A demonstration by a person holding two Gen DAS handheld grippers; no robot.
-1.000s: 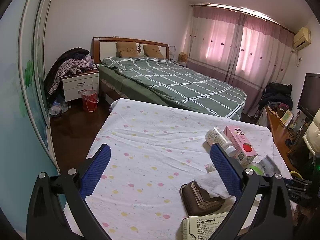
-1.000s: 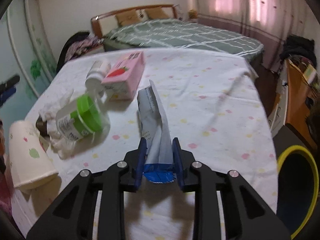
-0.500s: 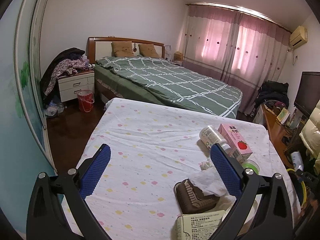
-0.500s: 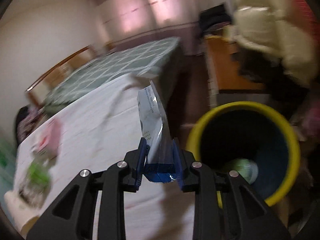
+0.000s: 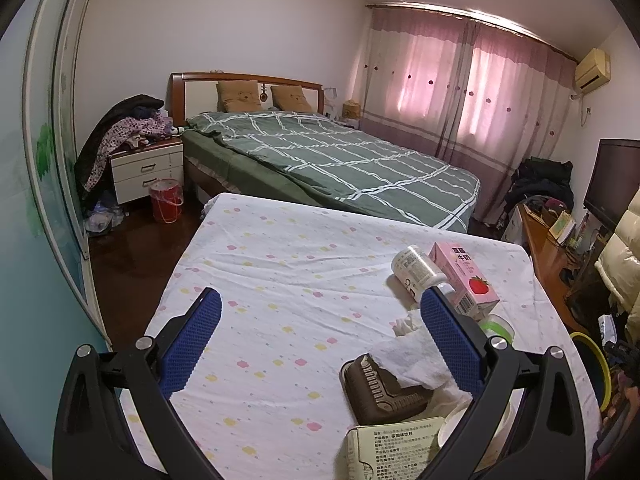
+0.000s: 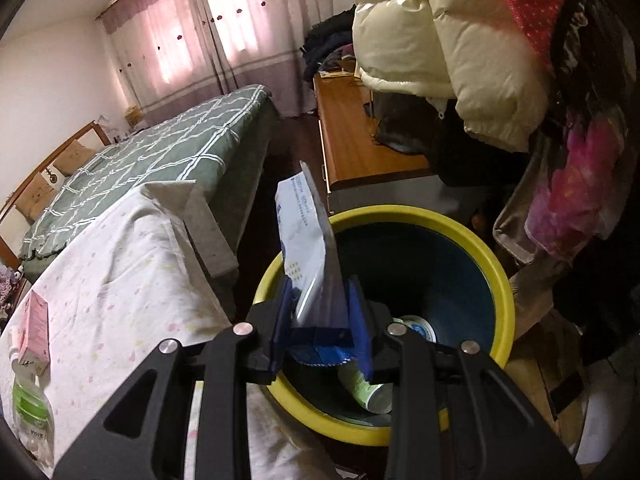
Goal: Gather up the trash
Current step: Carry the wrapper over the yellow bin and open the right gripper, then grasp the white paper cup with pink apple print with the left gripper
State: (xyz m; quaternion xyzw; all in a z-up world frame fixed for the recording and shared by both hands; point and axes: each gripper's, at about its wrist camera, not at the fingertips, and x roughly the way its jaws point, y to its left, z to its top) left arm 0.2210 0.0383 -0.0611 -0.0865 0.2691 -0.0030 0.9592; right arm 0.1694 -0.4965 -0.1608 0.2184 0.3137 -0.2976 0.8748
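My right gripper (image 6: 322, 300) is shut on a silver-and-blue foil wrapper (image 6: 310, 248) and holds it over the near rim of a yellow-rimmed trash bin (image 6: 500, 280) beside the table; a tube and a round lid lie inside the bin. My left gripper (image 5: 320, 312) is open and empty above the table (image 5: 280, 264) with the dotted white cloth. On the table's right side lie a pink milk carton (image 5: 464, 276), a white bottle (image 5: 416, 268), a crumpled tissue (image 5: 412, 356), a brown wrapper (image 5: 380, 392), a green-lidded jar (image 5: 496, 326) and a printed carton (image 5: 396, 452).
A green checked bed (image 5: 340, 160) stands behind the table. A wooden desk (image 6: 356, 140) with a cream puffy jacket (image 6: 448, 40) and hanging clothes crowd the bin's right side. A nightstand (image 5: 146, 168) and red bucket (image 5: 166, 200) stand at far left.
My right gripper has swung from over the table to the bin, carrying the wrapper, and now sits closer above the bin's rim. The left gripper has shifted only slightly.
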